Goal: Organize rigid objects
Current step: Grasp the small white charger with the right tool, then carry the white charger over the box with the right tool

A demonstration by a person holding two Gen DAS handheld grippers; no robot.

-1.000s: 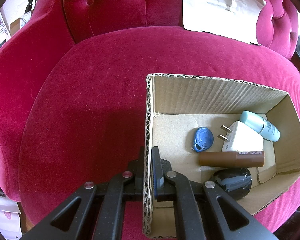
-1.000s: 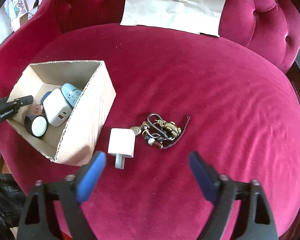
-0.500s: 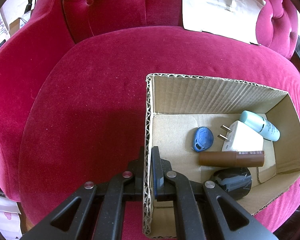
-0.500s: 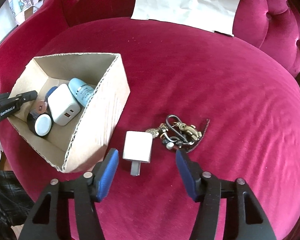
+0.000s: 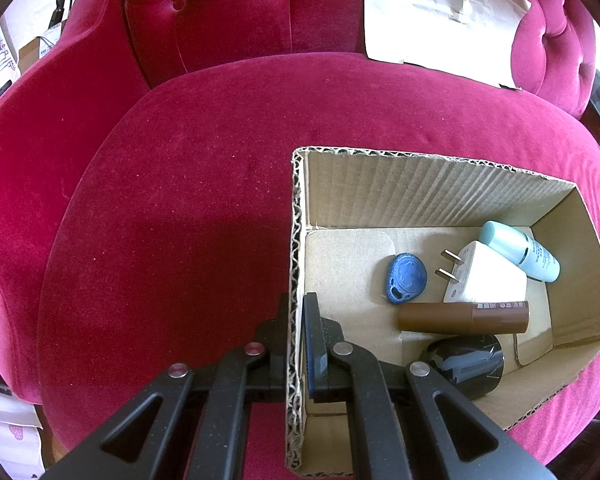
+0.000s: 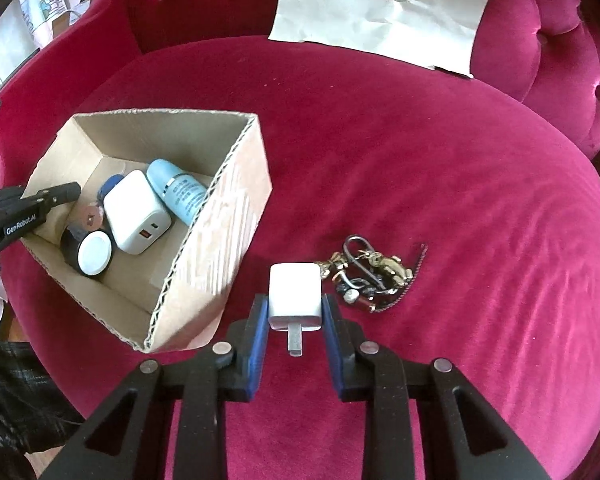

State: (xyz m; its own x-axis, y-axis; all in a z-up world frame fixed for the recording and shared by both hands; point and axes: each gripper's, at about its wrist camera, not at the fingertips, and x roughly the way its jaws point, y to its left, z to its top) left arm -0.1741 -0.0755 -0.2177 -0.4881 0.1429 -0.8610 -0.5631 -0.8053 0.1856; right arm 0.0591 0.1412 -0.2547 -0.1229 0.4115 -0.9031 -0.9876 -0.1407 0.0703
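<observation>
Between the blue pads of the right claw (image 6: 295, 320) sits the small white cube charger (image 6: 295, 295), lying on the crimson velvet sofa seat (image 6: 440, 168) with its plug stub pointing back toward the camera. The pads flank both sides of the charger closely; I cannot tell for sure whether they press it or stand a hair apart. Just right of the charger, touching or nearly so, lies a tangled bunch of keys and brass charms on a chain (image 6: 370, 276).

Left of the charger stands the open corrugated cardboard box (image 5: 420, 188). The left claw (image 5: 296, 340) is closed narrow on the box's near wall, one finger outside and one inside.

On the box floor lie a blue oval key fob (image 5: 405, 278), a larger white wall adapter with two prongs (image 5: 486, 280), a pale blue bottle (image 5: 520, 250) leaning against the adapter near the far corner, a brown cylindrical tube (image 5: 462, 317) lying across in front of the adapter, and a black round jar (image 5: 466, 364) at the near wall.

A creased sheet of pale paper (image 6: 384, 12) rests against the sofa back.
</observation>
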